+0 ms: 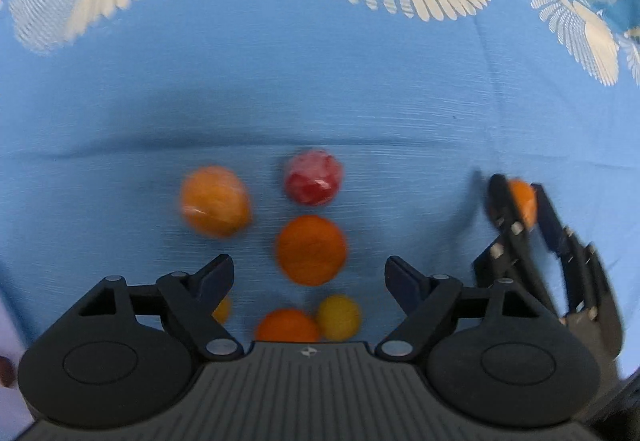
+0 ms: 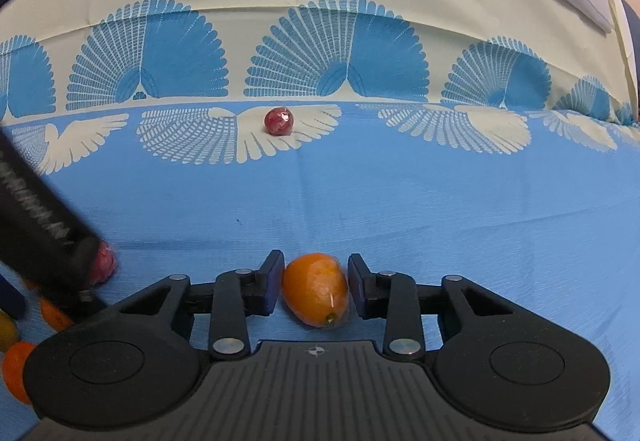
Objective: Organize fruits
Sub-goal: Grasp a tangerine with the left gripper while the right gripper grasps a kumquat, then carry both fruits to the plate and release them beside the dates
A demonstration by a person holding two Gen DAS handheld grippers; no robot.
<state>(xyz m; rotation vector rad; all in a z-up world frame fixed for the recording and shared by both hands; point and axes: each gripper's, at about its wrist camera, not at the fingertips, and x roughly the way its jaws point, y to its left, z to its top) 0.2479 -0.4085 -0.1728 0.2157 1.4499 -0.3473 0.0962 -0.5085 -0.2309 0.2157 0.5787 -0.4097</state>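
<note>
The right gripper, low in the centre of its own view, has its two dark blue pads on either side of an orange fruit — an egg-shaped one with a small stem nub facing the camera; the left pad touches the skin and the right pad is at or just off it, so the pinch looks nearly but perhaps not fully made. To do this step well, I would squeeze across the narrow waist of the fruit rather than toward its tapered end, since a smooth, waxy oval will tend to squirt forward out of flat pads, and I would lift only once both pads bear evenly. From the left view the same gripper shows at the right edge with the fruit between its fingers. The left gripper, at the bottom centre of its view, is spread wide and holds nothing, hanging over a cluster of fruit: a round orange between its tips, a paler wrapped orange to the upper left, a red fruit in crinkled shiny film above, a small yellow fruit and another orange low down. This view is blurred. Everything lies on a woven blue cloth printed with cream bird wings — soft, slightly creased, so round fruit may roll. A second red fruit sits alone far up the frame, well apart from the cluster.
</note>
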